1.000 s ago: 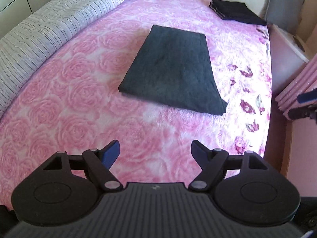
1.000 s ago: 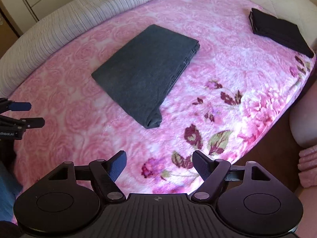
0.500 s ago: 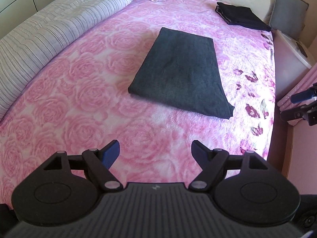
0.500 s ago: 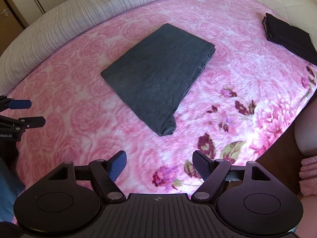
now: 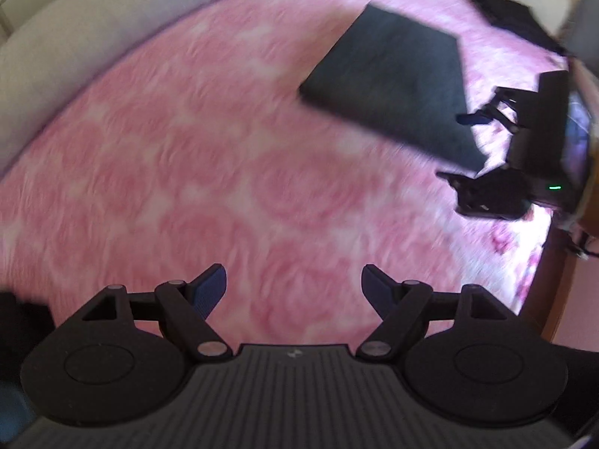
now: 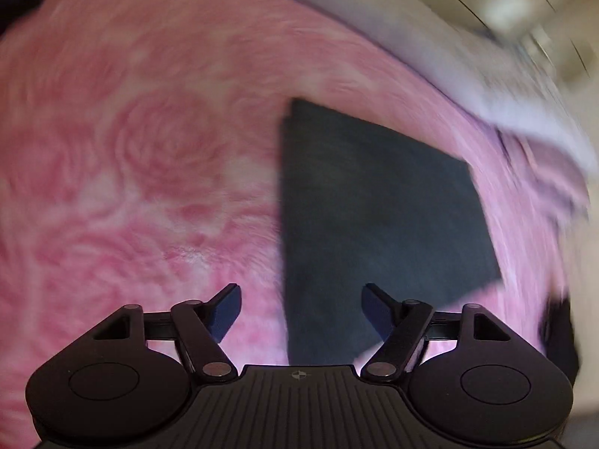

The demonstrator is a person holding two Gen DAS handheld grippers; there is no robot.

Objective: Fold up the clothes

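A folded dark grey garment (image 5: 397,82) lies flat on the pink rose-patterned bedspread (image 5: 187,157); both views are blurred by motion. My left gripper (image 5: 294,288) is open and empty, low over bare bedspread, well short and left of the garment. My right gripper (image 6: 301,307) is open and empty, close over the garment's near corner (image 6: 367,224). The right gripper also shows in the left wrist view (image 5: 516,157) at the garment's right end.
A second folded black garment (image 5: 513,15) lies at the far right of the bed. A pale striped duvet (image 5: 67,26) runs along the far left side, and also shows in the right wrist view (image 6: 524,86). The bed's edge (image 5: 539,269) drops off at the right.
Both grippers have swung fast, blurring the views. The right gripper has moved in over the grey garment's corner. The left view has shifted left, so the garment sits farther right.
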